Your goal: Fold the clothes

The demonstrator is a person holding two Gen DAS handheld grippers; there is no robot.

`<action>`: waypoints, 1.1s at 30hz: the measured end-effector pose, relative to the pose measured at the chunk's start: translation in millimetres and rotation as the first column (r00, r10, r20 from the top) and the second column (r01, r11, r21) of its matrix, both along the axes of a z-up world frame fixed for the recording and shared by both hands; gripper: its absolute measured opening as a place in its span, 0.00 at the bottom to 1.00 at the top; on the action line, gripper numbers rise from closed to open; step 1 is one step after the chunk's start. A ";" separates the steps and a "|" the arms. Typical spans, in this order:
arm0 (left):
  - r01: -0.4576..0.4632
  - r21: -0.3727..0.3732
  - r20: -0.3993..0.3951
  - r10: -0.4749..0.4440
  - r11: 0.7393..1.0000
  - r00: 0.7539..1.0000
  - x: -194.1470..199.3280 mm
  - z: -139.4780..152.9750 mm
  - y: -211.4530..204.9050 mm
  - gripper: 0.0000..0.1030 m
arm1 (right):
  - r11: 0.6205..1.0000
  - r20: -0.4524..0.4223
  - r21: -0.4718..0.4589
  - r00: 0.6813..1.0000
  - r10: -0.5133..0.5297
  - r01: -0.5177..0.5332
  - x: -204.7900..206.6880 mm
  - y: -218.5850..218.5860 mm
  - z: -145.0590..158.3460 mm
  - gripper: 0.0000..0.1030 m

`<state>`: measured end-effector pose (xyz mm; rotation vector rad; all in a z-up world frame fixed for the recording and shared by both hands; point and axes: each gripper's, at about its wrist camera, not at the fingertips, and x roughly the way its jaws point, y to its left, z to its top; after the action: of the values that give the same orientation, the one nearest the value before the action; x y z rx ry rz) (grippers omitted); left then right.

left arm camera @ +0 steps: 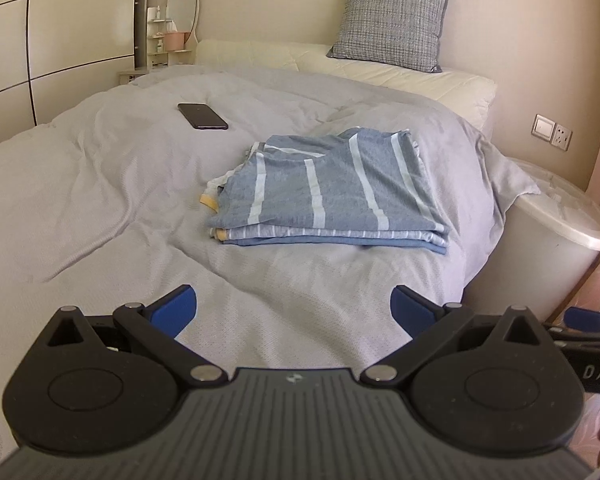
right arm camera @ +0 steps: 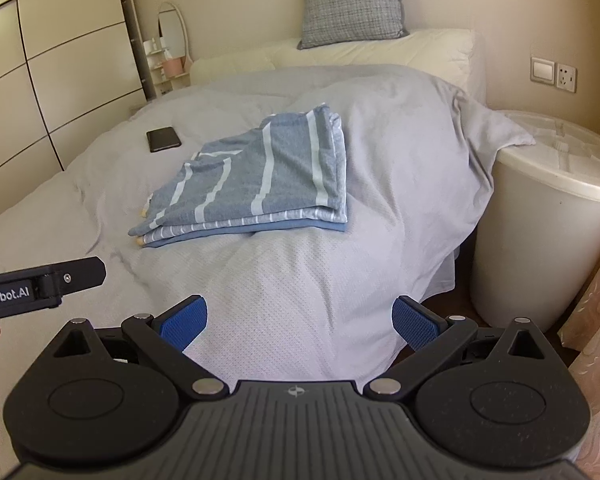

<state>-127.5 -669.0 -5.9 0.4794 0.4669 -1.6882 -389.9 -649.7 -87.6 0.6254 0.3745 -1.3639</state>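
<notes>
A blue garment with white stripes lies folded in a flat stack on the grey bedspread, a yellow trim showing at its left edge. The right wrist view shows the same folded garment further off. My left gripper is open, its blue pads wide apart over bare bedspread, short of the stack. My right gripper is also open and holds nothing, hovering over the near corner of the bed. The left gripper's body shows at the left edge of the right wrist view.
A black phone lies on the bedspread beyond the stack to the left. A grey pillow leans on the wall at the head. A white lidded bin stands right of the bed. Wardrobe doors line the left.
</notes>
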 end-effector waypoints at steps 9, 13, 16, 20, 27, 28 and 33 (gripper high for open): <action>-0.002 0.002 0.023 0.002 1.000 1.000 -1.1 -7.0 1.0 0.99 | 1.000 -0.003 0.007 1.000 -0.007 0.007 -0.1 2.1 -0.5 0.99; -0.007 0.002 0.031 0.006 1.000 1.000 0.4 -9.9 2.4 0.99 | 1.000 0.003 0.007 1.000 -0.005 0.005 -0.6 3.7 -1.9 0.99; -0.012 0.005 0.031 0.012 1.000 0.999 1.6 -12.4 3.0 0.99 | 1.000 0.002 0.009 1.000 -0.002 0.002 -0.2 5.0 -2.7 0.99; -0.008 0.005 0.040 0.008 1.000 0.999 2.2 -15.8 4.5 0.99 | 1.000 0.003 0.012 1.000 0.003 -0.003 0.3 6.5 -3.0 0.99; -0.010 0.004 0.043 0.010 1.000 0.999 2.6 -17.0 5.5 0.99 | 1.000 -0.001 0.003 1.000 0.011 -0.011 3.7 8.7 -2.2 0.99; -0.010 0.003 0.043 0.010 1.000 0.999 2.5 -17.0 5.8 0.99 | 1.000 -0.002 0.002 1.000 0.011 -0.011 3.6 9.0 -2.1 0.99; -0.009 0.001 0.048 0.009 1.000 0.999 0.1 -17.3 7.1 0.99 | 1.000 0.001 0.000 1.000 0.012 -0.012 3.6 10.1 -1.6 0.99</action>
<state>-127.5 -662.0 -23.2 0.5171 0.4344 -1.6638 -386.3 -639.7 -89.2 0.6226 0.3771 -1.3527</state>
